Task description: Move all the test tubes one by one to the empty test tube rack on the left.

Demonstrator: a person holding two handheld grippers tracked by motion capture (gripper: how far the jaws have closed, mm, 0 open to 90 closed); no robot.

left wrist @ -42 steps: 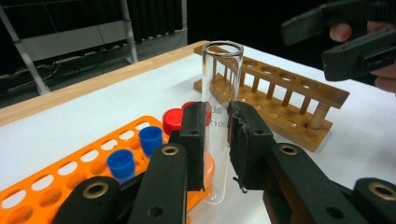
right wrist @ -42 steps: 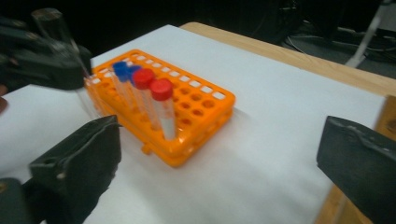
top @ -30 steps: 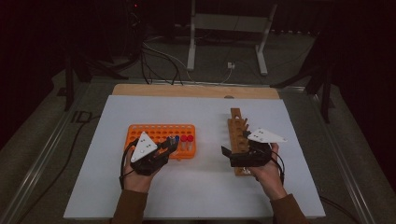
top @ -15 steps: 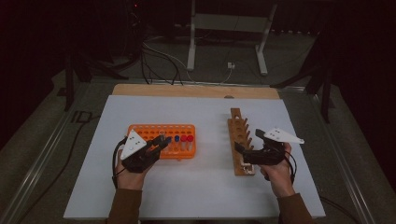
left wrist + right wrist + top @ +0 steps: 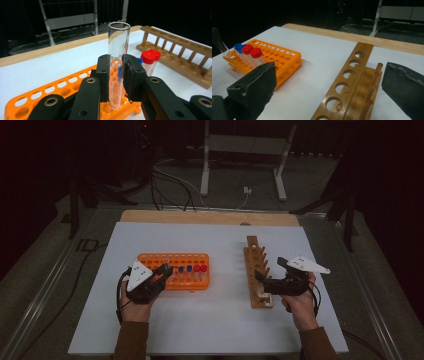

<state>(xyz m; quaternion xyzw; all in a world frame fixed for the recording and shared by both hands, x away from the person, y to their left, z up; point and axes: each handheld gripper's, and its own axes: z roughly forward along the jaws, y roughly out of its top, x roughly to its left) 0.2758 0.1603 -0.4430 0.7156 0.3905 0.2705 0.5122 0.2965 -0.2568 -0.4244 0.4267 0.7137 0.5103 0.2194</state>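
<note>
High view: left gripper [image 5: 162, 270] (level) pinches glass tube [image 5: 118, 57].

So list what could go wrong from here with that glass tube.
1. The left gripper pinches the open glass tube low on its wall, so the tall top could tip or slip through the fingers.
2. Its base sits near the orange rack and capped tubes; it might knock them.
3. The right gripper stands open over the wooden rack and could nudge it.
</note>
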